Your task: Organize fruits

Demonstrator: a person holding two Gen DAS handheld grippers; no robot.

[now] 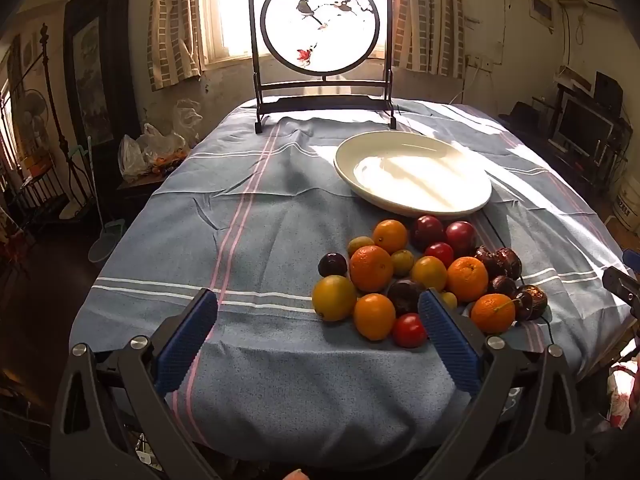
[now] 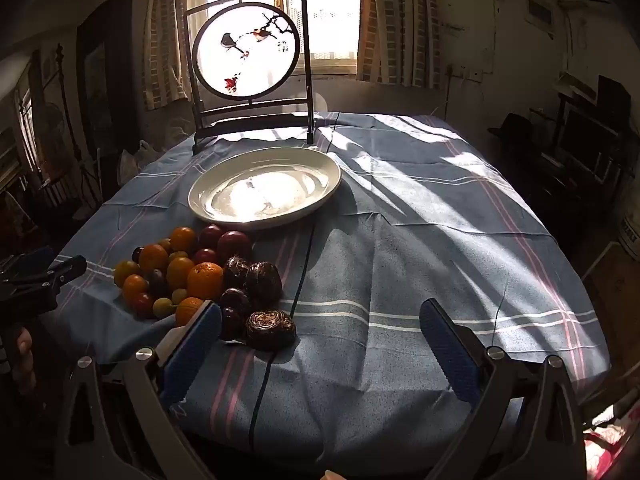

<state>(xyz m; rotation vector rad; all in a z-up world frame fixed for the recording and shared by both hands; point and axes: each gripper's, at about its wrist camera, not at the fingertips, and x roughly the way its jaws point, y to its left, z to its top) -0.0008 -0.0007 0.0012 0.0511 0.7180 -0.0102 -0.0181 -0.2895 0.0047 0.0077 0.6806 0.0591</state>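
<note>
1. A table draped in a blue striped cloth filled both wrist views, sunlit from a curtained window behind it.
2. A dark wooden stand holding a round painted screen with birds on a branch stood upright at the table's far edge.
3. A large white plate sat on the cloth just in front of the stand, with nothing on it.
4. A heap of fruit lay on the cloth beside the plate's near rim, the pieces touching one another: oranges, a yellow-green citrus at the heap's left edge, dark red plums nearest the plate, small red tomatoes and dark, wrinkled fruit on the right side.
5. The left gripper hung over the near edge of the table with its blue-padded jaws spread wide and holding nothing; its right finger overlapped the near side of the heap in that view, though contact could not be judged.
6. The right gripper likewise stood wide apart and empty, its left finger near the dark fruit at the heap's near right corner, its other finger over bare cloth.
</note>
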